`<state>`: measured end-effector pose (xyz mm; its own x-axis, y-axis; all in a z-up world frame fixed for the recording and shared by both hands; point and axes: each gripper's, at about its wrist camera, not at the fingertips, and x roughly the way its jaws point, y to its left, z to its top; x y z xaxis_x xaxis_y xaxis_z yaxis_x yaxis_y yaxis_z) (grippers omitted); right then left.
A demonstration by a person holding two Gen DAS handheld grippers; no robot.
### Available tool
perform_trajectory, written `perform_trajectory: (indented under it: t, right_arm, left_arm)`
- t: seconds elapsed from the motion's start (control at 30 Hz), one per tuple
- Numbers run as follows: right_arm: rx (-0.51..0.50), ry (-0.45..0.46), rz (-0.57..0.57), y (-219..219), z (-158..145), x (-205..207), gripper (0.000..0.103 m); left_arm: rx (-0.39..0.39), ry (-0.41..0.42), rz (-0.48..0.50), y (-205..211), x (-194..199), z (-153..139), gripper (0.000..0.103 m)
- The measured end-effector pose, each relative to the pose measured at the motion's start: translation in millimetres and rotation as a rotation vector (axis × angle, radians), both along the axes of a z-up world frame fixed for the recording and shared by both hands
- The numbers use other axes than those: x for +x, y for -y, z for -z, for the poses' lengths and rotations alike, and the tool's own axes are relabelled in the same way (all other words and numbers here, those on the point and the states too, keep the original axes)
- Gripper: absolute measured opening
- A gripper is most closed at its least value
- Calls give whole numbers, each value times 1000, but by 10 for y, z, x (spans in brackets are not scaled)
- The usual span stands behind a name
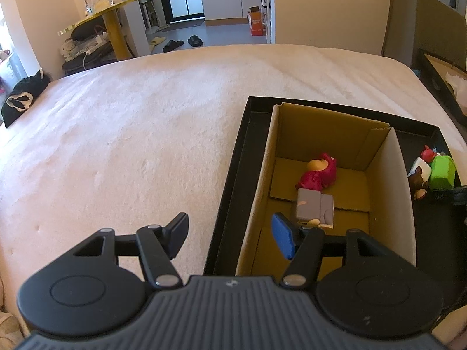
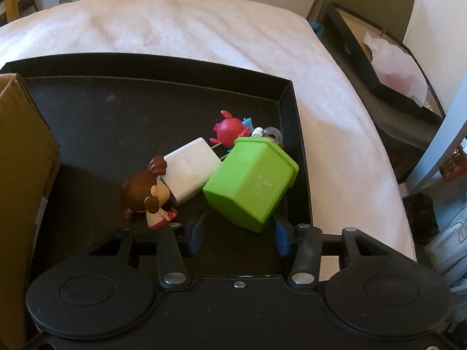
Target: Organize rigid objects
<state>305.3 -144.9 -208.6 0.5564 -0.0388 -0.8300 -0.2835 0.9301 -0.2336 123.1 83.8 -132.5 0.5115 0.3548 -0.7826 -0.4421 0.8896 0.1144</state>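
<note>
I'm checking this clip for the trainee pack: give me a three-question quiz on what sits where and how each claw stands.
1. True or false: the right claw is shut on the green bin.
2. Where does the red figure lie? A) on the bed B) in the cardboard box C) loose in the black tray
3. Fill in: the left claw is ____ and holds nothing.

Key: 1 false: it is open, a finger on each side of the bin's near end; 2 B; 3 open.
</note>
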Motion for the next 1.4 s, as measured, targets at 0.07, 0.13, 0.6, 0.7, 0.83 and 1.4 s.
perform_trajectory:
  t: [0.07, 0.13, 0.6, 0.7, 0.83, 1.4]
  right_arm:
    - [35, -7, 4, 24, -35, -9, 22]
    - [47, -10, 2, 36, -51, -6, 18]
    - [-41, 84, -38, -164, -178, -129, 60]
    - [-28, 98, -25, -127, -154, -72, 60]
    - [86, 73, 42, -19, -212, -12, 60]
    - [230, -9, 207, 206, -84, 319, 59]
  left_arm:
    - [5, 0, 0, 5, -4, 6, 62]
    - [2, 0, -1, -1, -4, 8, 62]
    - [15, -12, 8, 13, 9, 18, 62]
    - [22, -22, 11, 24, 36, 28, 62]
    - [46, -36, 16, 63, 68, 41, 62]
    - [63, -73, 19, 85, 114, 102, 62]
